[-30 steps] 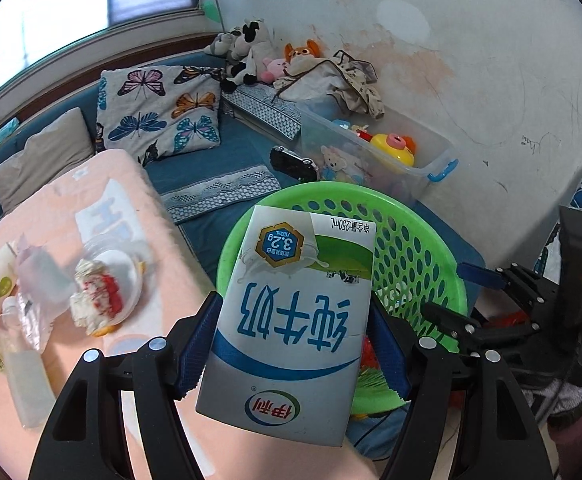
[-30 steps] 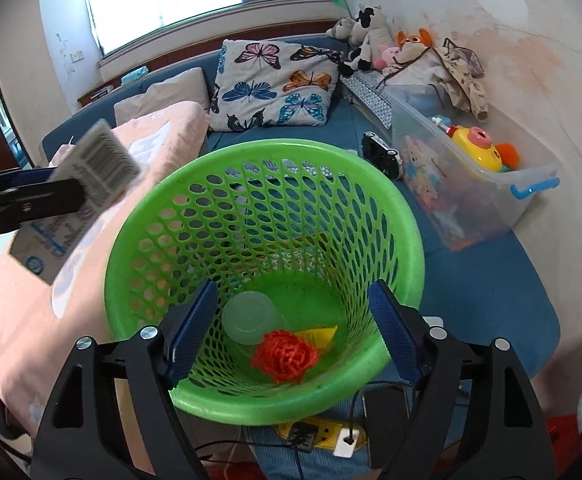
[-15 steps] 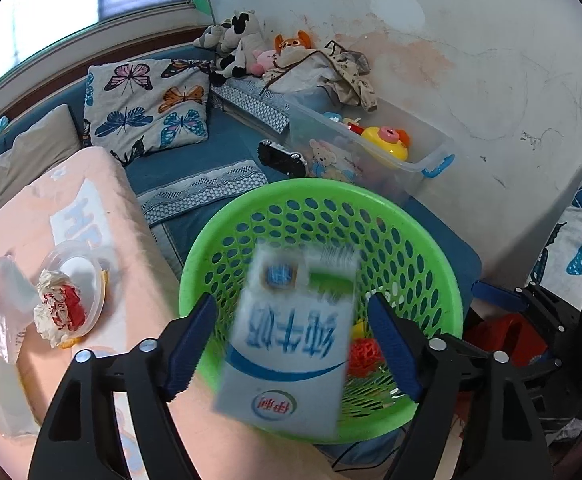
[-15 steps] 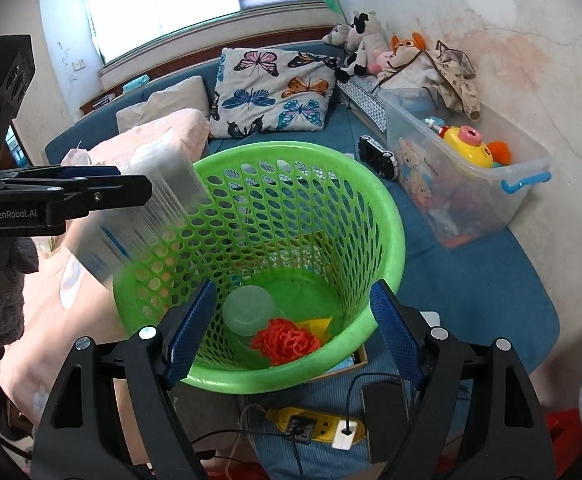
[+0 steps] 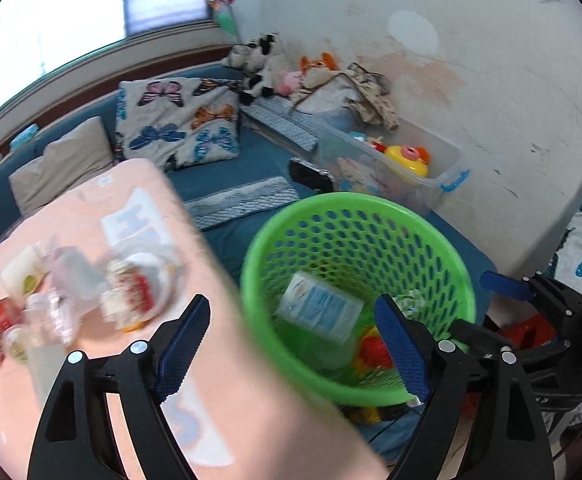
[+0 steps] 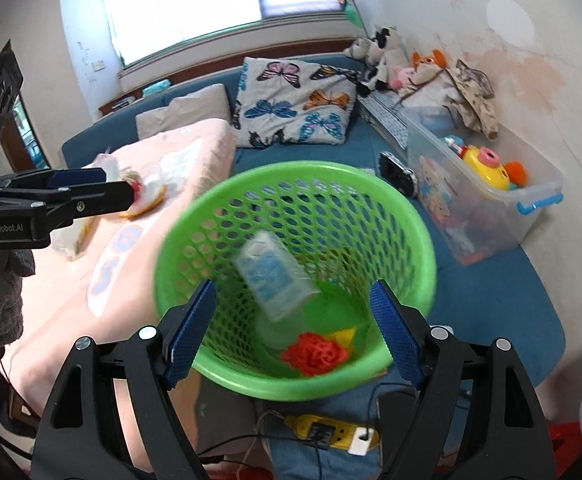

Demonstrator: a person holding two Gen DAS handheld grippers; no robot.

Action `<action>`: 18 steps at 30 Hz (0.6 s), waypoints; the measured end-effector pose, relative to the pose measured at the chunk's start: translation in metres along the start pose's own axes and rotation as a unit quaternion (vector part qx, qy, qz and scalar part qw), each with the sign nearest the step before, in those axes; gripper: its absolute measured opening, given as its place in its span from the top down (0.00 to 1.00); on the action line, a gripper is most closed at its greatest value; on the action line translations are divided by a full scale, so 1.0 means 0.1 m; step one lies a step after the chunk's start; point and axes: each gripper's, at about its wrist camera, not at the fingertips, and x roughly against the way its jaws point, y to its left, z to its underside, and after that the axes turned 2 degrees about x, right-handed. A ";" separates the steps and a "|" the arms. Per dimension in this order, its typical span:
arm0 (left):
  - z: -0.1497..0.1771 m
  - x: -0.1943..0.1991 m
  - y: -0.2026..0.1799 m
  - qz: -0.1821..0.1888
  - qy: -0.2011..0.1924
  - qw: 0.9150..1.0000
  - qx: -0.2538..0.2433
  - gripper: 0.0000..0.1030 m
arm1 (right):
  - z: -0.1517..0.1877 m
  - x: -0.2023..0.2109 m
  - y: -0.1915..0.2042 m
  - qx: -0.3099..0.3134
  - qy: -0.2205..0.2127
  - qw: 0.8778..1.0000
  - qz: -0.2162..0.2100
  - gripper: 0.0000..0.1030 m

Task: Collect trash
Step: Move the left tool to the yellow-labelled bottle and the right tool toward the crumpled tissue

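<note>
milk carton [image 6: 275,276] blurred, inside green basket [image 6: 419,232] w/ red mesh ball [image 6: 315,354]. left gripper [image 5: 291,344] jaws opening, nothing btwn them. right gripper [image 6: 293,334] spread wide, empty, basket rim btwn its fingers.

One green basket [image 6: 411,216], one milk carton [image 6: 275,276], two pillows [image 6: 295,108].

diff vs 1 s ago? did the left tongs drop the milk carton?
Yes. The left tongs let go of the milk carton: it fell out from between them and now lies blurred inside the green basket, above the red mesh ball. The left jaws are opening with nothing between them. The right tongs are as wide as before, and the trash on the pink table is unchanged.
</note>
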 end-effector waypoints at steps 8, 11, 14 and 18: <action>0.15 0.36 0.61 -0.070 -0.022 0.997 0.037 0.21 | -0.21 -0.02 0.42 0.036 -0.008 0.999 -0.027 0.23; 0.21 0.43 0.94 -0.103 -0.022 0.992 0.065 0.21 | -0.29 -0.04 0.57 0.050 -0.012 0.998 -0.034 0.23; 0.28 0.48 1.28 -0.125 -0.015 0.987 0.099 0.21 | -0.37 -0.06 0.70 0.058 -0.014 0.997 -0.043 0.23; 0.40 0.51 1.69 -0.153 -0.008 0.978 0.139 0.21 | -0.45 -0.10 0.87 0.068 -0.015 0.996 -0.053 0.23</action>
